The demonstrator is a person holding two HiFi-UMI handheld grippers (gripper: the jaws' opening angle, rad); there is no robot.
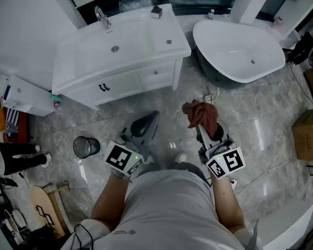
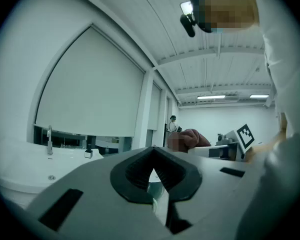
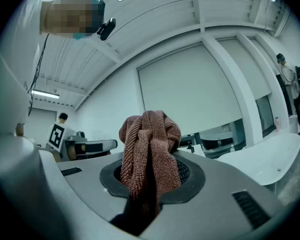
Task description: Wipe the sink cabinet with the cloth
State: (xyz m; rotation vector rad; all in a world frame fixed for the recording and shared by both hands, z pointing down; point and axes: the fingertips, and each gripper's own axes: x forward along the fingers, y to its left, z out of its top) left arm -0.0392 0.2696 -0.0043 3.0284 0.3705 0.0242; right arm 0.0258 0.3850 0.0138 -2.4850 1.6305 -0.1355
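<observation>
The cloth (image 1: 200,114), reddish brown and bunched into a lump, is held between the jaws of the right gripper (image 1: 202,132). In the right gripper view the cloth (image 3: 150,154) comes up out of the slot between the jaws of this gripper (image 3: 151,181) and folds over at the top, so its long axis runs along the jaws. It points forward, away from the person, roughly toward the gap between the sink cabinet (image 1: 120,85) and the bathtub (image 1: 240,51). It hangs in the air over the floor (image 1: 161,103), well apart from the cabinet, in front of its right corner.

The left gripper (image 1: 148,120) is beside it, at about the same height. In its own view the jaws of the left gripper (image 2: 154,171) stand together, with only a thin slit, and we see nothing between them.

The cabinet is white, with a basin on top, a faucet (image 1: 101,17) at the back and two small black handles (image 1: 104,87) on the front. Its front edge runs slanted in the head view, lower at the left. Between this edge and the grippers lies open marble floor. A round waste bin (image 1: 86,146) stands on the floor left of the left gripper, and a cardboard box (image 1: 308,134) is far at the right.
</observation>
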